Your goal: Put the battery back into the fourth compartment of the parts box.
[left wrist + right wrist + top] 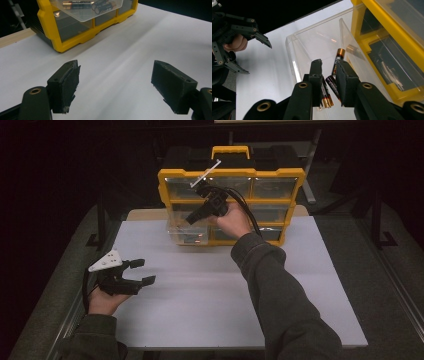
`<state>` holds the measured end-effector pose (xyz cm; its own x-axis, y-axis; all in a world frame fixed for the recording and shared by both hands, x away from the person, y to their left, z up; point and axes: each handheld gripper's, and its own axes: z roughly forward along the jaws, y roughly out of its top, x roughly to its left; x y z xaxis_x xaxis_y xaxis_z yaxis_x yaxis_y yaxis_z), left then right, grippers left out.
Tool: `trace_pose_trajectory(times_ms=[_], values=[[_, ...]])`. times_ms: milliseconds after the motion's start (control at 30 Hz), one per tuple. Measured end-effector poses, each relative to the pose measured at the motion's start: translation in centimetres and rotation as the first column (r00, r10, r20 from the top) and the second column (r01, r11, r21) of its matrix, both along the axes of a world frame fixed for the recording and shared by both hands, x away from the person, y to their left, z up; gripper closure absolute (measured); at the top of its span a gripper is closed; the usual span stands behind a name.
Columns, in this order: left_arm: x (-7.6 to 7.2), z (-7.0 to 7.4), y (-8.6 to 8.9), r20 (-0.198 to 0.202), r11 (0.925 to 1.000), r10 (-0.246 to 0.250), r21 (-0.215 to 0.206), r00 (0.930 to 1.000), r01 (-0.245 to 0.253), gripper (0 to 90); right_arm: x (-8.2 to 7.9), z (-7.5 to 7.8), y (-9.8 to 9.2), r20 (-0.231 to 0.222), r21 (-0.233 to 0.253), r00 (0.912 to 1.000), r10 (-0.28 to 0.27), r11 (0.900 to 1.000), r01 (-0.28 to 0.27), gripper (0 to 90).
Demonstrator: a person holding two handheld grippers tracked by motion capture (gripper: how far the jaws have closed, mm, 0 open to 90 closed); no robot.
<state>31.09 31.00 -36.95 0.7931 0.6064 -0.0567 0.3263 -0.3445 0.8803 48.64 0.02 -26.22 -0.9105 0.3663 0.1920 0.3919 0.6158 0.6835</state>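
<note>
A yellow organiser case (296,176) stands upright at the back of the white table (310,285), with one clear drawer (181,235) pulled out at its lower left. In the right gripper view several black and copper batteries (333,87) lie in this clear drawer (295,41). My right gripper (329,66) reaches down into it, jaws a narrow gap apart with batteries right between and under them. In the high view the right gripper (192,220) hangs over the drawer. My left gripper (148,271) is held wide open and holds nothing, low over the table's left side.
The case has a yellow carry handle (230,151) on top and more clear drawers across its front. In the left gripper view, bare white table lies past the left gripper (116,82), with the case (75,41) and drawer with batteries (100,6) beyond. The table's left edge is near the left hand.
</note>
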Motion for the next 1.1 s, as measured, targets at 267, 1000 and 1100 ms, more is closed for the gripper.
trace_pose_trajectory(times_ms=[267,1000,1100], values=[[0.2,-0.1,-0.2,0.003,1.0,-0.004,-0.008,1.0,0.004,21.6,-0.3,0.0,-1.1,-0.013,0.028,0.9998,-0.018,0.999,0.019,74.1],[0.3,-0.1,-0.4,0.004,1.0,-0.007,-0.003,1.0,0.007,21.7,-2.9,1.0,-3.9,-0.04,0.097,0.999,-0.018,0.995,0.022,88.9],[0.2,-0.1,-0.3,0.002,1.0,-0.002,-0.007,1.0,0.002,21.7,-3.4,1.1,-4.2,-0.048,0.096,0.9988,-0.014,0.995,0.019,88.9]])
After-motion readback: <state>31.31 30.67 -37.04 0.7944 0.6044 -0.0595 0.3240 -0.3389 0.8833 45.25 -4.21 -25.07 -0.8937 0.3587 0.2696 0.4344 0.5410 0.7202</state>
